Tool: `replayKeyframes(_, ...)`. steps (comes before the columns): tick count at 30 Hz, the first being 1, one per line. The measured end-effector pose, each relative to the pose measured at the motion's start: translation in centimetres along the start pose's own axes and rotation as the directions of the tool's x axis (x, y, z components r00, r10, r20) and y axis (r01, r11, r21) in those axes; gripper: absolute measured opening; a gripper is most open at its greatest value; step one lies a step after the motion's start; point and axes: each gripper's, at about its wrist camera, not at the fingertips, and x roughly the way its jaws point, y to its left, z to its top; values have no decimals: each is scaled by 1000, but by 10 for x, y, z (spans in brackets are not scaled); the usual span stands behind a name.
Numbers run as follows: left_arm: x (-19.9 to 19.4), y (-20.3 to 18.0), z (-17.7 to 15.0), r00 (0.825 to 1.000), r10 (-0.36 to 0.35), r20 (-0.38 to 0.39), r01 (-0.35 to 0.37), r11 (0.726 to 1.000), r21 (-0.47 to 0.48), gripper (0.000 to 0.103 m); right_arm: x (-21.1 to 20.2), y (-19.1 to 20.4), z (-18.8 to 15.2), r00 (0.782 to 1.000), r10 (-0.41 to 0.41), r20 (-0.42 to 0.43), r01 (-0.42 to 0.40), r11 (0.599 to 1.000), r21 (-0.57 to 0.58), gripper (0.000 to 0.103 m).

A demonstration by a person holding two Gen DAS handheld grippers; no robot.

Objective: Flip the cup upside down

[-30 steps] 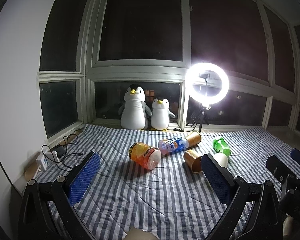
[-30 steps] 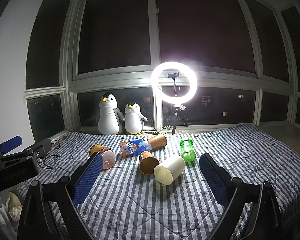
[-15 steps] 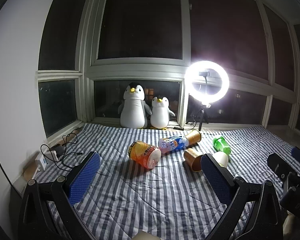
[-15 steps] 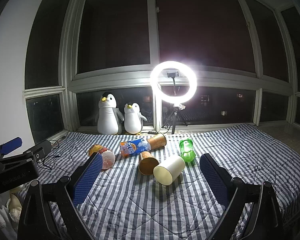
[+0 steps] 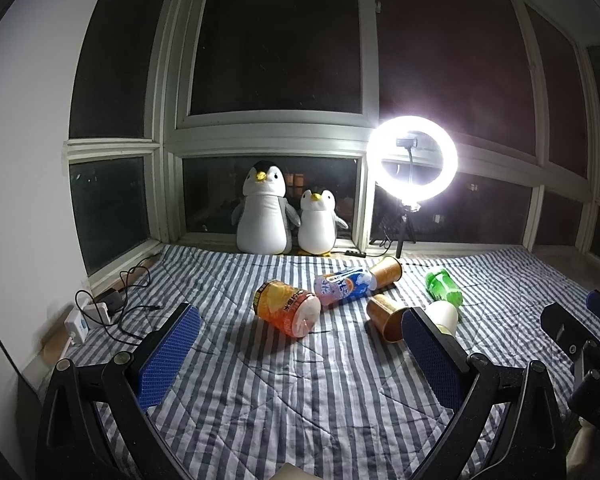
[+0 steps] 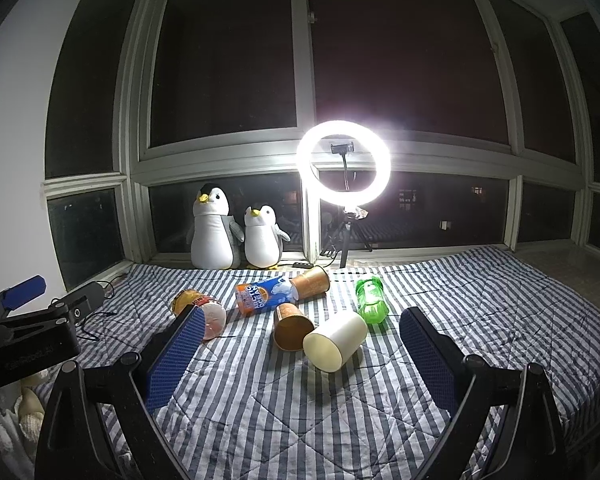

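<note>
A white cup (image 6: 335, 339) lies on its side on the striped blanket, its mouth toward me; in the left wrist view it (image 5: 443, 314) is partly hidden behind a finger. Two brown paper cups (image 6: 293, 326) (image 6: 311, 282) also lie on their sides; they show in the left wrist view too (image 5: 385, 316) (image 5: 386, 271). My right gripper (image 6: 298, 354) is open and empty, a short way before the white cup. My left gripper (image 5: 300, 354) is open and empty, before the orange can (image 5: 287, 307).
A blue snack can (image 6: 265, 294), an orange can (image 6: 200, 307) and a green bottle (image 6: 371, 299) lie among the cups. Two penguin toys (image 6: 236, 236) and a lit ring light (image 6: 343, 163) stand at the window. A power strip and cables (image 5: 100, 312) lie at the left.
Both views have shifted only slightly; the cups and cans have not moved. Both grippers stay open.
</note>
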Motion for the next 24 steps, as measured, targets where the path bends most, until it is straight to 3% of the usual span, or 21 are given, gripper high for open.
replayKeyframes(13,35,1,7,998,-29,-51,30,999,12,102,14,-9,-2,1000,-10,-20,10,1000,5,96)
replayKeyframes(24,115,5,22,977,-103,-188,117,991,63,102,39,-20,-5,998,-25,-65,26,1000,16,96)
